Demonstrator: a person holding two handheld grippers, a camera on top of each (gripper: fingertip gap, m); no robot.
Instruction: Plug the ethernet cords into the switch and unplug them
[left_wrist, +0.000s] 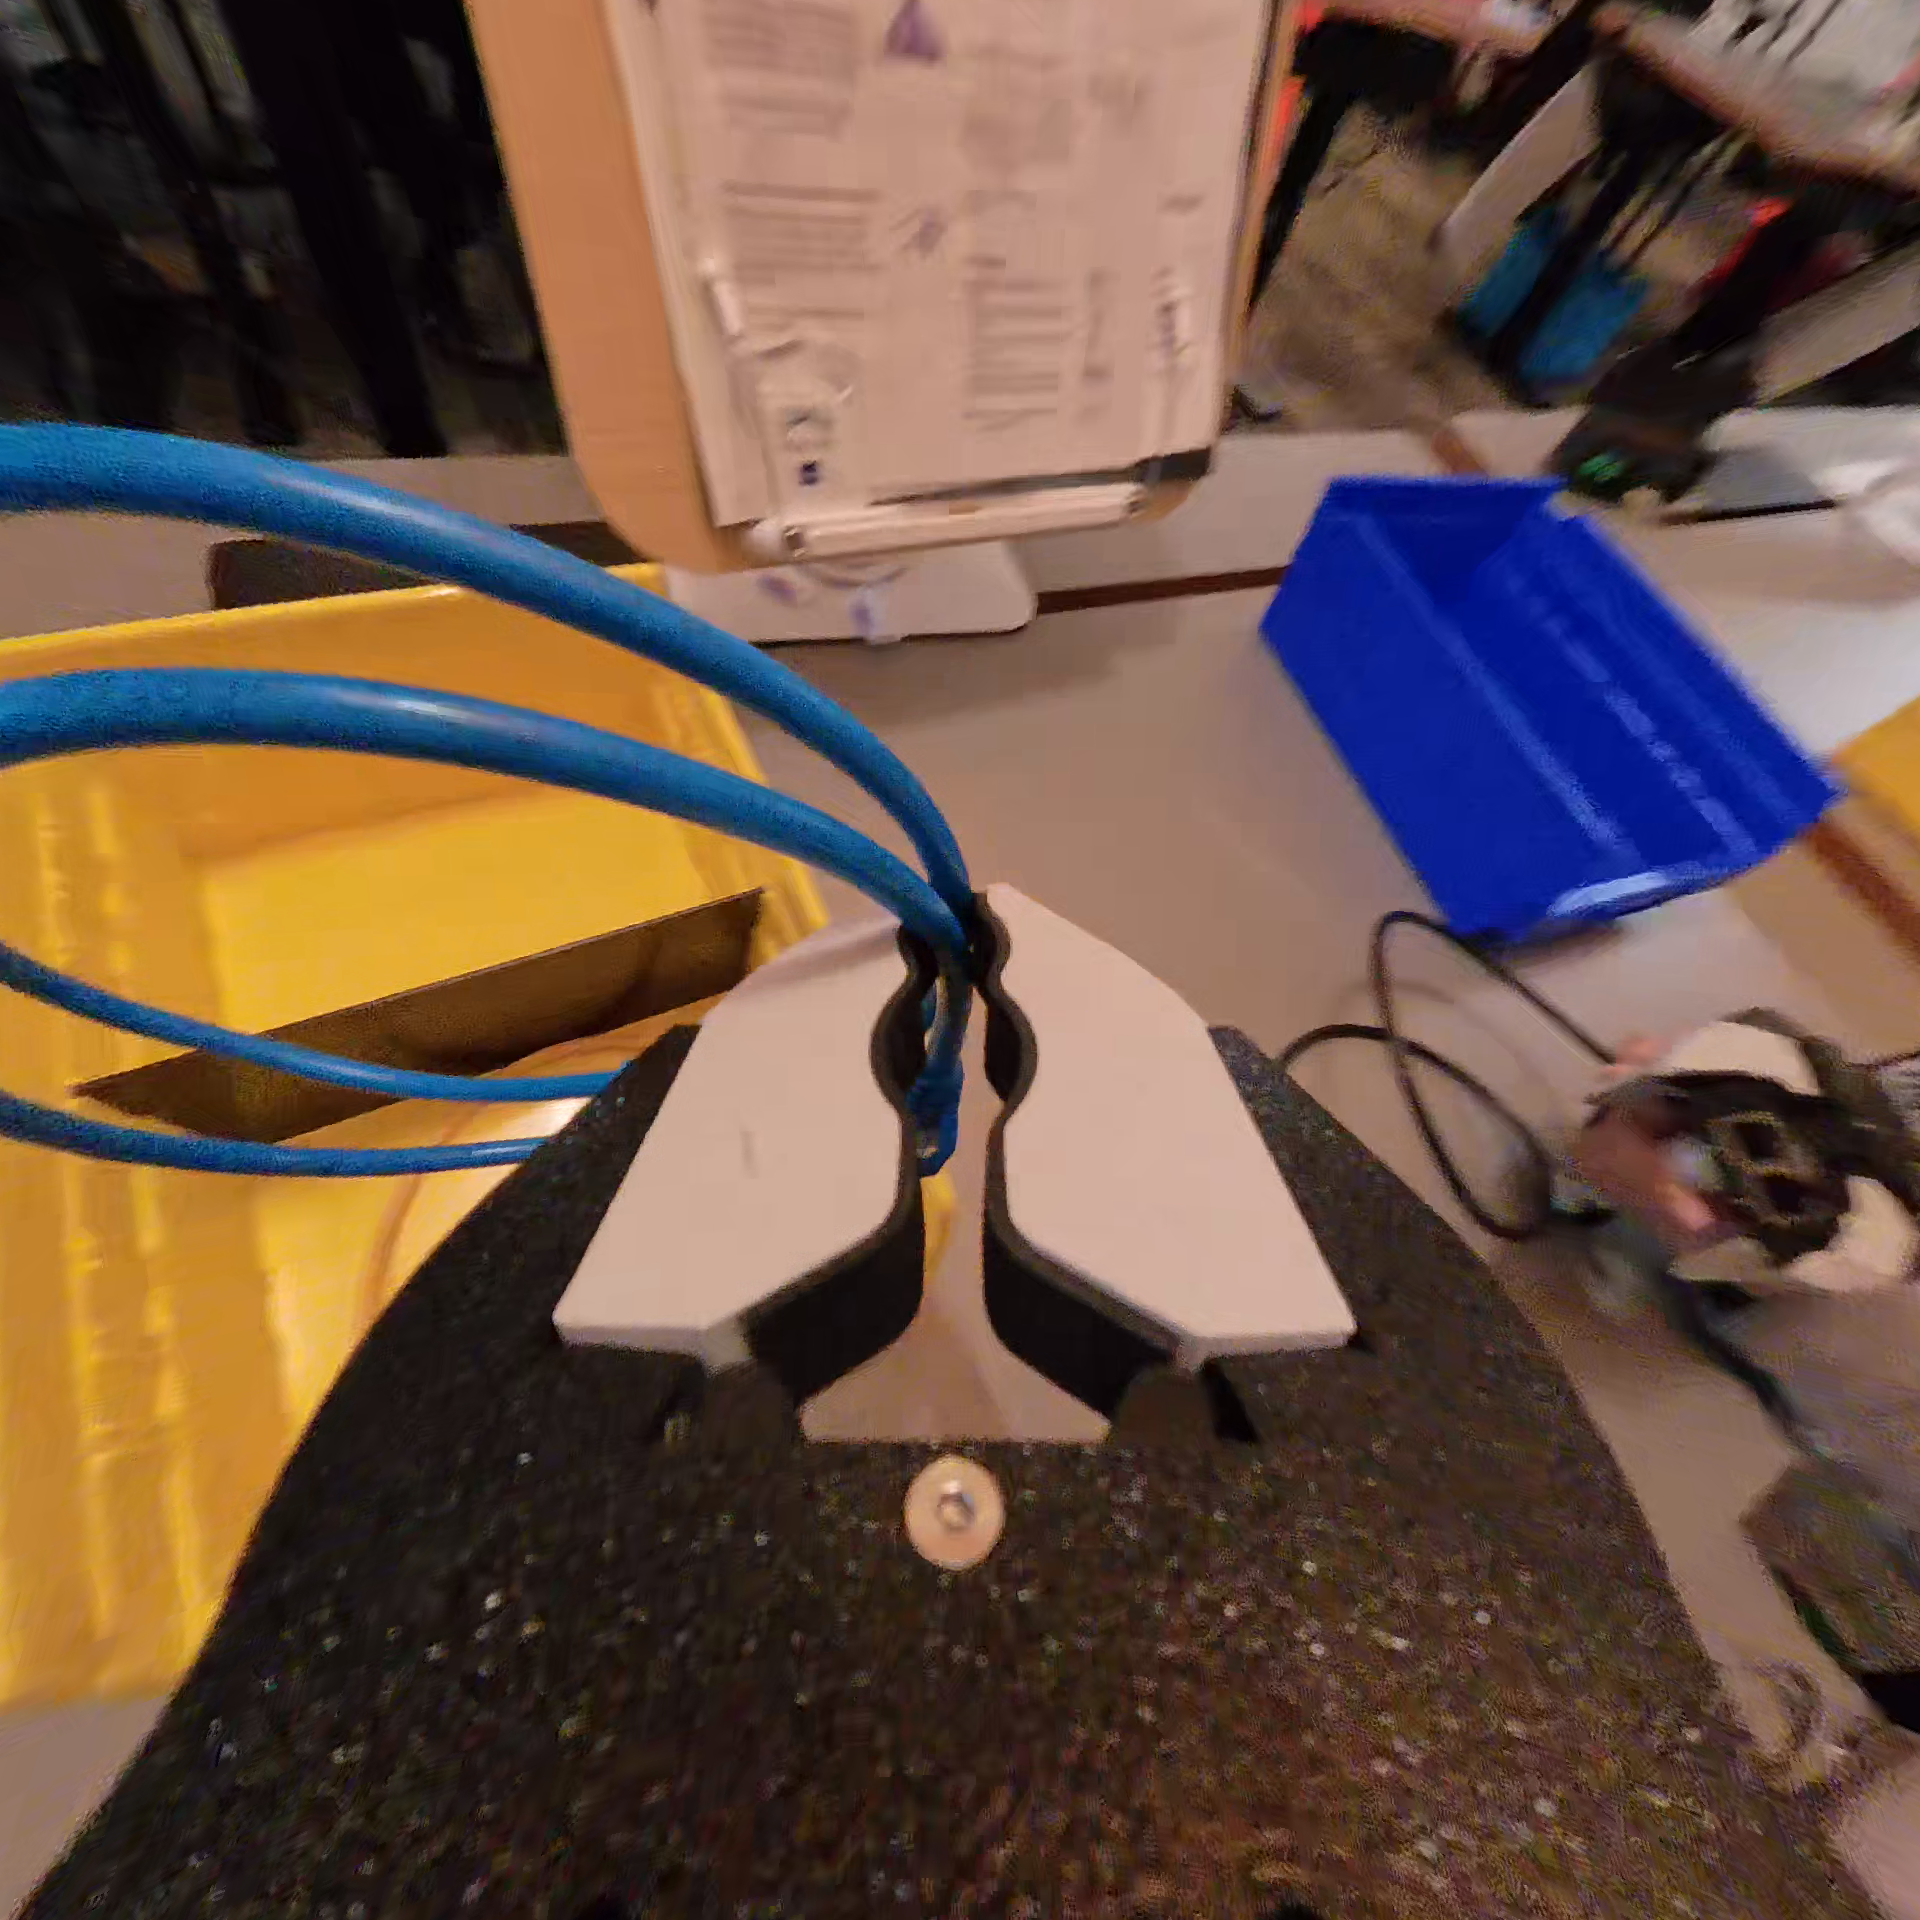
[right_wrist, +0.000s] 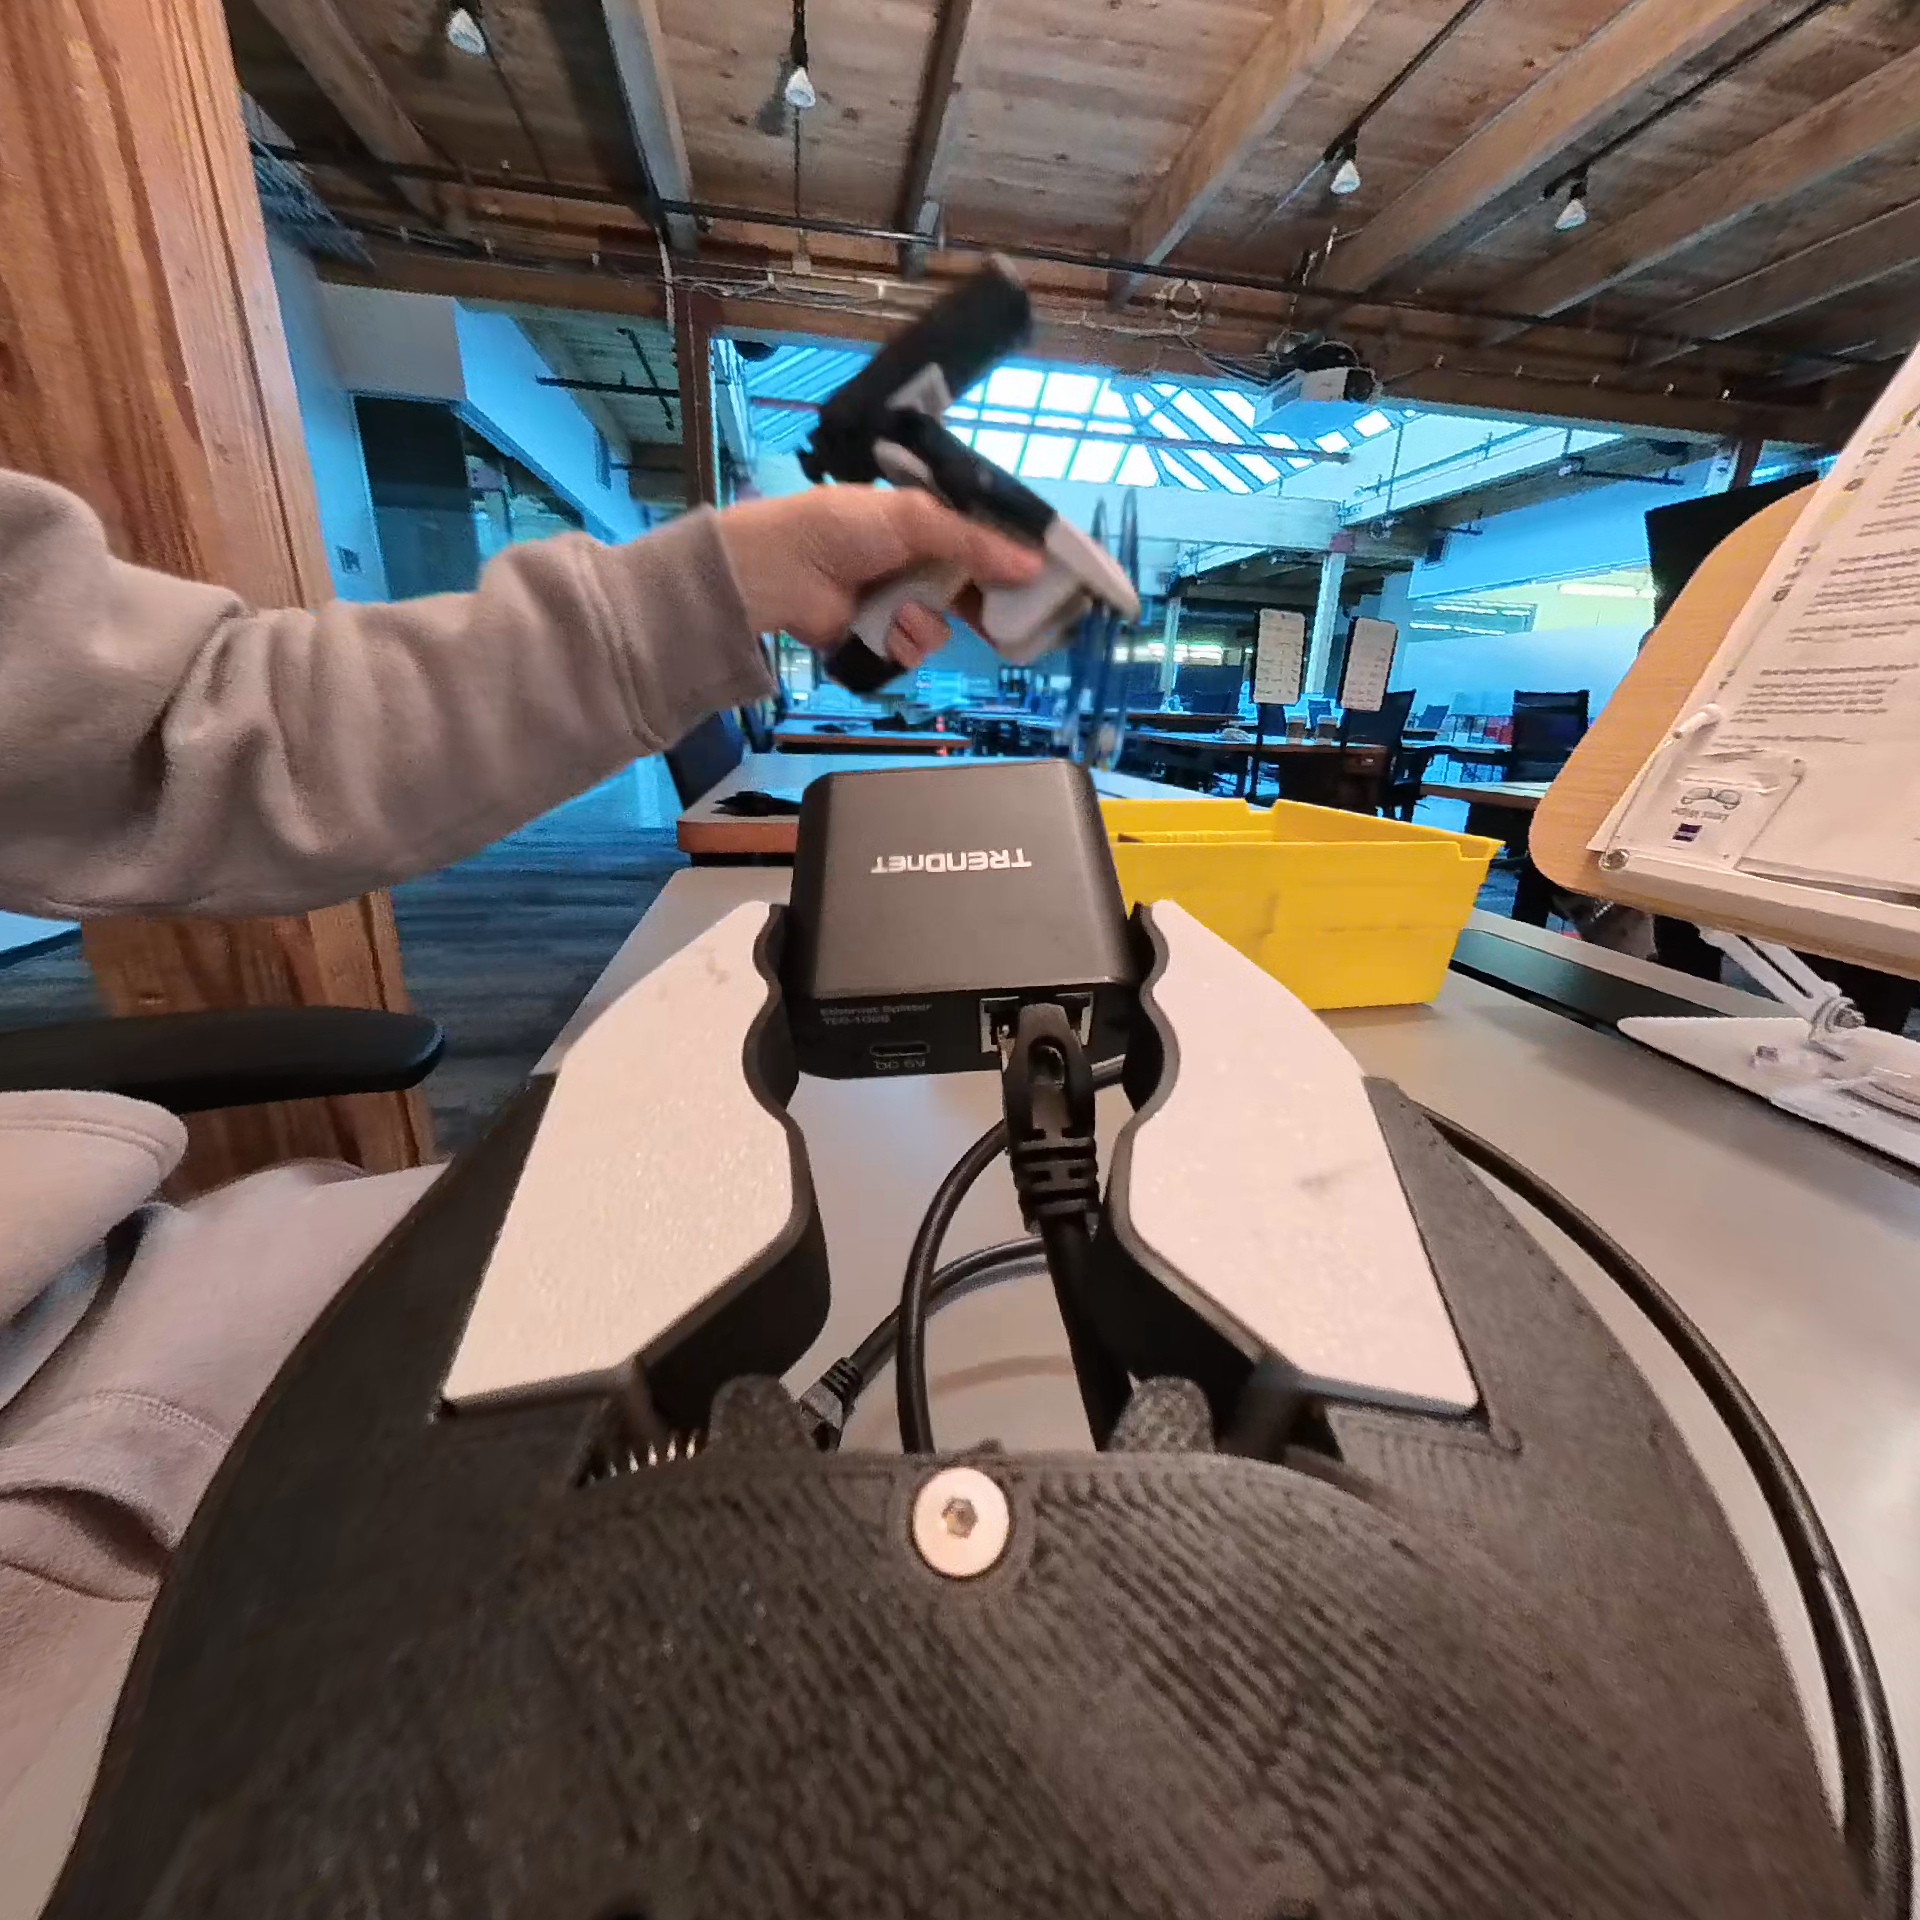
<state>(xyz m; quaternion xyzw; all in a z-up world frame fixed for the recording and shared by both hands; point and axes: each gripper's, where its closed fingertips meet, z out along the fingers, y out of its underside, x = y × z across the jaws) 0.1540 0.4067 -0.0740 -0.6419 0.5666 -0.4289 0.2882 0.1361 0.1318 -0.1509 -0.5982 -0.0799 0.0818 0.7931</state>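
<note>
Left gripper (left_wrist: 971, 935) is clenched on my blue cord (left_wrist: 499, 727), whose loops run off frame; its plug I can't make out. Right gripper (right_wrist: 956, 925) grasps the switch (right_wrist: 951, 894) on the table (right_wrist: 1558, 1143), a black cord (right_wrist: 1055, 1132) plugged into one port. The switch's far side is hidden.

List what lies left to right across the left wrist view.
Yellow bin → blue ethernet cord → left gripper, shut on the cord → blue bin.
</note>
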